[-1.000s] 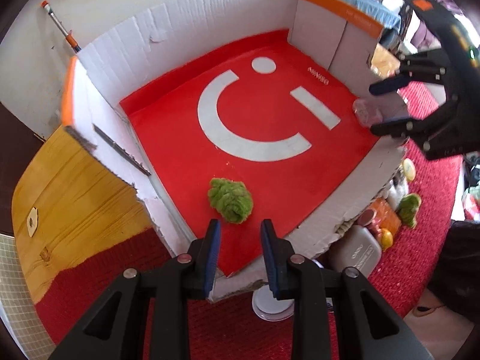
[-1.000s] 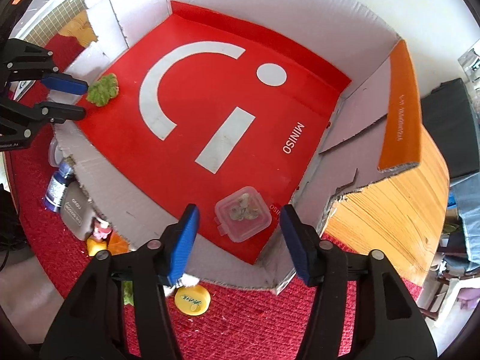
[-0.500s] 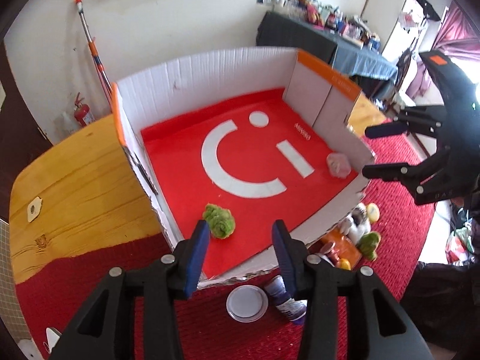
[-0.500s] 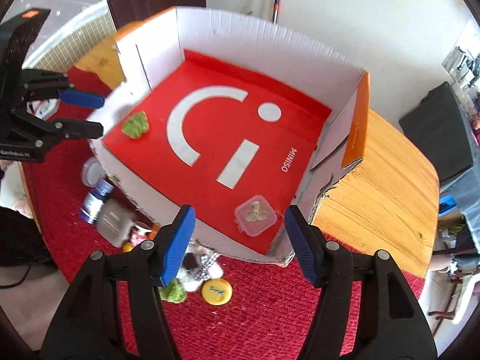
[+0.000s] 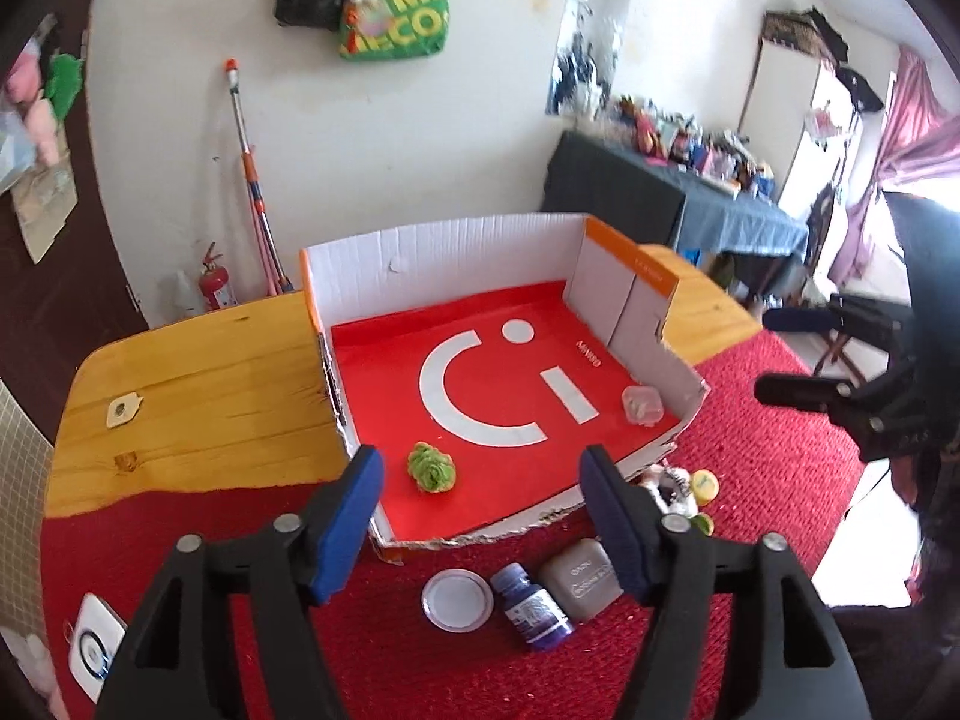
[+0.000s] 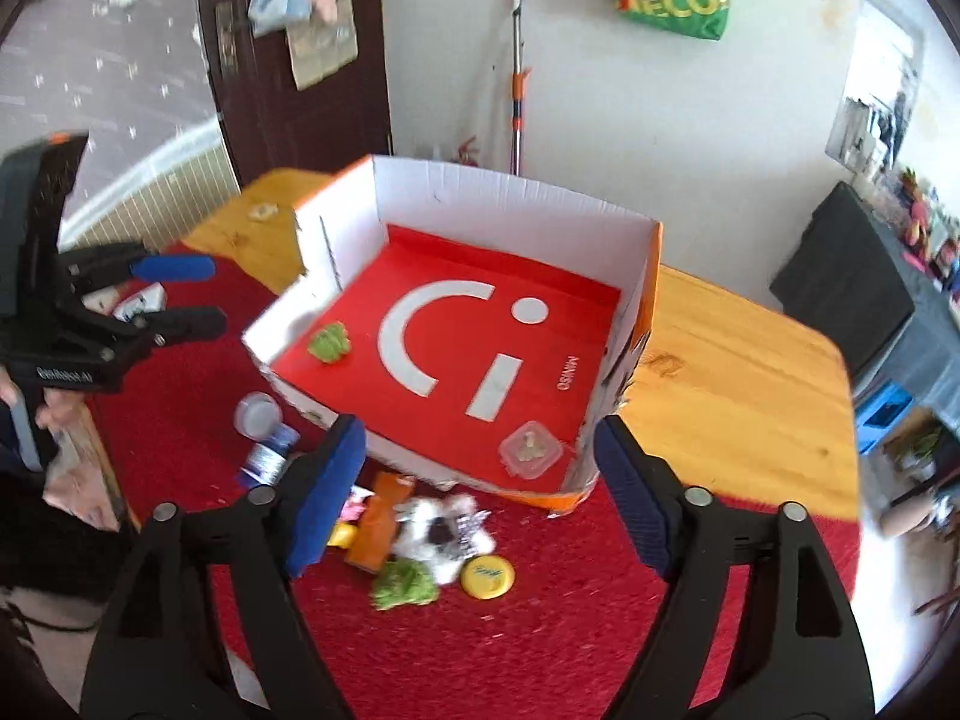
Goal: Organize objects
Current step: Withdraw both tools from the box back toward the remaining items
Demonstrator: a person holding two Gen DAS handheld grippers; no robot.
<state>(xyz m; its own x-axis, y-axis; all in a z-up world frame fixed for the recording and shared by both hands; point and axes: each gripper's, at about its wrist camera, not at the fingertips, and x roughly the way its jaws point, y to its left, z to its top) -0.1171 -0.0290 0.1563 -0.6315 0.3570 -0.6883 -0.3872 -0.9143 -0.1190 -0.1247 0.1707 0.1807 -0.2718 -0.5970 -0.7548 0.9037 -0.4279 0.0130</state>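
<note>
**Both grippers pulled back from the box, empty**

Left wrist view: the left gripper (image 5: 480, 498) has risen and backed off since a second ago, its jaws now wide apart with nothing between them. The green toy (image 5: 431, 468) lies near the box's (image 5: 444, 252) near-left corner, the clear tub (image 5: 642, 405) at its near-right corner. A lid (image 5: 457, 600), bottle (image 5: 531, 606) and grey case (image 5: 581, 577) wait on the red mat (image 5: 768, 480) just outside the near wall.

Right wrist view: the right gripper (image 6: 480, 492) has likewise lifted away, jaws spread and empty, tub (image 6: 530, 449) left inside. Likely two items are placed; the mat's pile comes next.
</note>
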